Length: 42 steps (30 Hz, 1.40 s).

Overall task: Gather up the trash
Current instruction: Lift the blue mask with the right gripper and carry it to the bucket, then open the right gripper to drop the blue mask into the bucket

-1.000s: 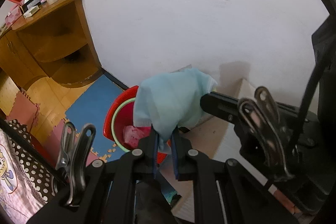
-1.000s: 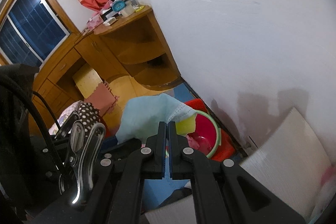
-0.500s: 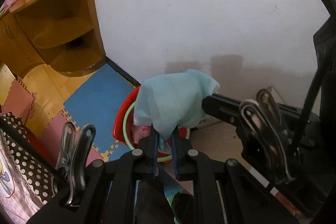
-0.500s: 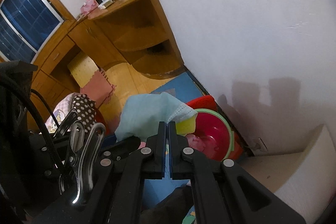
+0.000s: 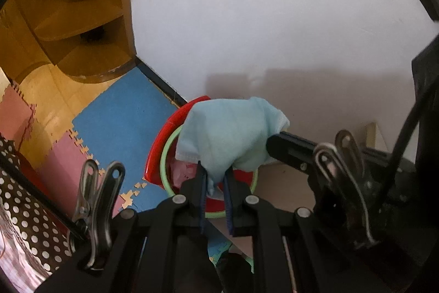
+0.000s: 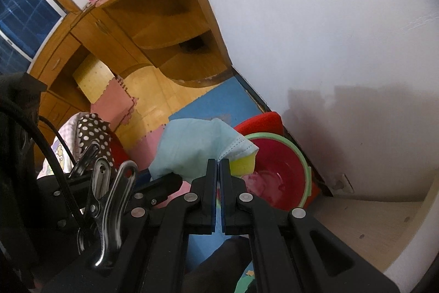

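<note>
My left gripper [image 5: 215, 169] is shut on a light blue face mask [image 5: 230, 133], held in the air above a red bin with a green rim [image 5: 164, 158] that stands on the floor by the white wall. My right gripper [image 6: 218, 162] is shut on one corner of the same mask [image 6: 197, 147]. A yellow sponge-like piece [image 6: 242, 164] sits behind that corner. The bin [image 6: 277, 164] holds pink trash [image 6: 258, 181]. The right gripper's finger [image 5: 290, 153] shows beside the mask in the left wrist view.
A wooden corner shelf unit [image 6: 164, 26] stands at the back left with clutter on top. Blue and pink foam mats [image 5: 115, 117] cover the floor. A polka-dot cloth [image 5: 30, 213] lies at the left. A pale table surface [image 6: 370, 227] is at the right.
Both grippers have moved the mask forward and down towards the bin, which now lies lower and closer in both views. The grip on the mask is unchanged.
</note>
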{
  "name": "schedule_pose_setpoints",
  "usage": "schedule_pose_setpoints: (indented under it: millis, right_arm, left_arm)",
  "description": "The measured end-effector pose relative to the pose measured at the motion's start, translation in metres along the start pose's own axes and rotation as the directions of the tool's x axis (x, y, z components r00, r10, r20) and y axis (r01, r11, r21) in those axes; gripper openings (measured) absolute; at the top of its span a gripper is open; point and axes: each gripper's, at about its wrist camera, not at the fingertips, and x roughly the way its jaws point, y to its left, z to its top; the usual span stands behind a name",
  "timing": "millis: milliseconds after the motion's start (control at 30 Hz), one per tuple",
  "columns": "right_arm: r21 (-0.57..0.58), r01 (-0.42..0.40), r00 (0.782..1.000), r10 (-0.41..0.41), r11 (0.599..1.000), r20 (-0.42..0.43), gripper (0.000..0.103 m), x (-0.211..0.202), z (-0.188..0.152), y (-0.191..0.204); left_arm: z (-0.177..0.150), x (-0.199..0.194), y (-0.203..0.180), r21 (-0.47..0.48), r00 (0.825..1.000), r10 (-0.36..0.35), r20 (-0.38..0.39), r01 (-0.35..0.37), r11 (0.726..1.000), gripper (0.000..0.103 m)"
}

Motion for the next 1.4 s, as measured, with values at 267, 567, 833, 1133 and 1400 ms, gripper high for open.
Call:
schedule_pose_setpoints:
  millis: [267,567,833,1133,1400]
  right_arm:
    - [0.070,0.003,0.997,0.002,0.998,-0.078,0.002,0.046,0.007,-0.006]
    - [0.156,0.001,0.984,0.027,0.988,-0.175,0.003,0.093,-0.001,-0.032]
    - [0.290,0.067,0.949,0.028,0.955,-0.314,0.003,0.156,-0.012,-0.075]
    - [0.323,0.165,0.787,0.073,0.932,-0.613,0.003,0.263,-0.040,-0.102]
    - [0.369,0.125,0.780,0.139,0.921,-0.610,0.003,0.303,-0.055,-0.104]
  left_arm:
    - [0.006,0.030,0.015,-0.030,0.999,0.002,-0.046,-0.003,1.000,0.011]
    - [0.001,0.079,0.018,-0.053,0.994,-0.014,-0.106,0.008,0.999,0.011]
    - [-0.009,0.145,0.021,-0.085,0.985,-0.033,-0.172,0.019,0.996,0.011]
    - [-0.040,0.218,0.055,-0.174,0.951,0.025,-0.308,-0.083,0.981,0.011]
    - [-0.047,0.237,0.056,-0.090,0.930,0.133,-0.342,-0.174,0.981,0.011]
